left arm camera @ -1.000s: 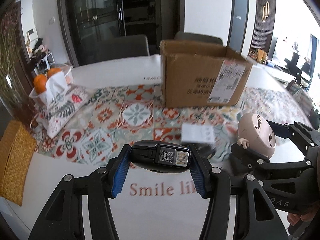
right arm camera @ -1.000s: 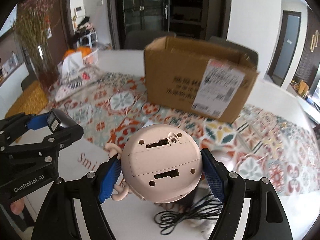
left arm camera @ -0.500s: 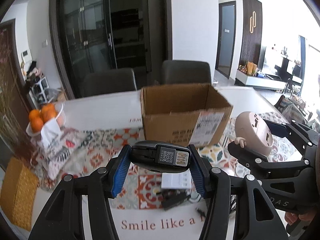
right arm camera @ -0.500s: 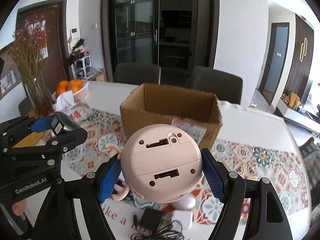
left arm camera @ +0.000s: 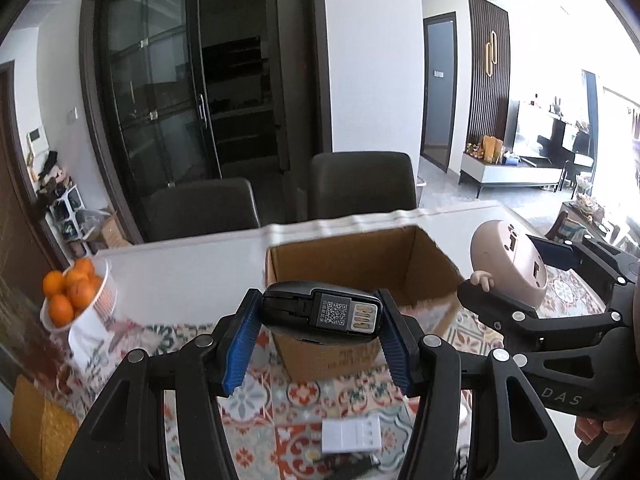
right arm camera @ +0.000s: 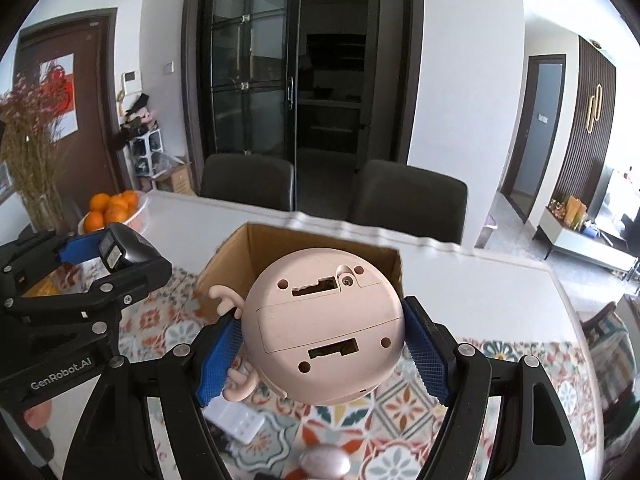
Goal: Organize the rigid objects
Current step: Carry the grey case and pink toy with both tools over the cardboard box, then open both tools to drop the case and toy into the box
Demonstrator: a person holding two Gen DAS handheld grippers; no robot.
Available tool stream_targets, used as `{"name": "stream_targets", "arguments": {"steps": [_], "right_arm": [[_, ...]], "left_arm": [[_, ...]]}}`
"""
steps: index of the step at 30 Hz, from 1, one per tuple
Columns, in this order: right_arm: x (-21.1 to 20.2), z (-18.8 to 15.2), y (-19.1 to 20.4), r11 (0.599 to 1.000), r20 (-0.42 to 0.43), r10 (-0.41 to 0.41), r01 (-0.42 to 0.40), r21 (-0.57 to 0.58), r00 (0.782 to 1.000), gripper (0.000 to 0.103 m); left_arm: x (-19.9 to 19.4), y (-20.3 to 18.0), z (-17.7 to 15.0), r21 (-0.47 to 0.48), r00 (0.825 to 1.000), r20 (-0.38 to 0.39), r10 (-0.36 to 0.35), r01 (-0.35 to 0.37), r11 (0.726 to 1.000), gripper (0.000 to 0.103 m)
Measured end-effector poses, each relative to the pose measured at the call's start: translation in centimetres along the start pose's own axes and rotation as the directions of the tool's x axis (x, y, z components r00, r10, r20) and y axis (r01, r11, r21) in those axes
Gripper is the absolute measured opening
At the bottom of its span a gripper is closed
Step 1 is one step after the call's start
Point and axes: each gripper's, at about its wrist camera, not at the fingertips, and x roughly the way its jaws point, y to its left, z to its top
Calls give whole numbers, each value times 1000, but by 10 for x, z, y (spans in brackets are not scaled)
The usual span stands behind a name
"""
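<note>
Left claw: blue pads closed on a black device, QR label and gold contacts facing the camera, held aloft before the near wall of the cardboard box. Right claw: pads clamped on the sides of a round pink toy, underside up (small antlers at its left), also in the air. Box: open-topped, on the patterned runner near the worktop's middle, its inside apparently bare. Remaining on the runner at the near edge: white adapter, pale oval item, dark cabling. Step in hand, by judgement: carrying both items to the box. Next move calls for clearing the near rim, lowering inside, then parting the pads.
</note>
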Motion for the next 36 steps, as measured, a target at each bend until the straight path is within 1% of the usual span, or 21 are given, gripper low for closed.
{"name": "stream_targets", "arguments": {"steps": [4,9,11,15,18,22,25,28,31,33,35,36], "right_arm": [[17,21,-11,1000,-14,-18,18,5,1000,77],[36,36,-21,1000,-48,-10,11,27,999,77],[45,41,-25,1000,-64,-20,22,22,998,77],[62,49,-31,1000,-100,-20,22,18,995,77],[79,51,-37,1000,-150,-3,7,28,989,77],[104,52,-42,999,-215,19,-8,49,976,77],[124,47,-49,996,-273,45,-24,83,961,77],[136,42,-53,994,-306,63,-33,102,950,77],[152,37,-56,993,-354,76,-40,108,932,77],[163,33,-57,993,-390,86,-45,113,917,77],[171,29,-58,992,-416,101,-58,116,904,77],[174,28,-58,991,-424,104,-60,117,900,77]], "left_arm": [[16,1,20,7,1000,-1,2,-2,1000,56],[40,3,39,-11,999,-29,-13,13,1000,56],[49,5,44,-14,999,-40,-14,14,1000,56],[70,6,51,-23,996,-83,-20,19,1000,56],[89,6,54,-40,990,-140,-33,28,999,56],[112,6,52,-64,976,-214,-40,27,998,56],[126,6,51,-81,966,-254,-50,31,996,56],[142,5,47,-89,951,-304,-61,36,995,56],[154,5,42,-94,934,-352,-63,32,995,56],[162,5,38,-101,921,-385,-64,26,995,56],[166,6,33,-115,909,-410,-78,33,993,55],[167,6,32,-118,908,-411,-80,34,992,56]]}}
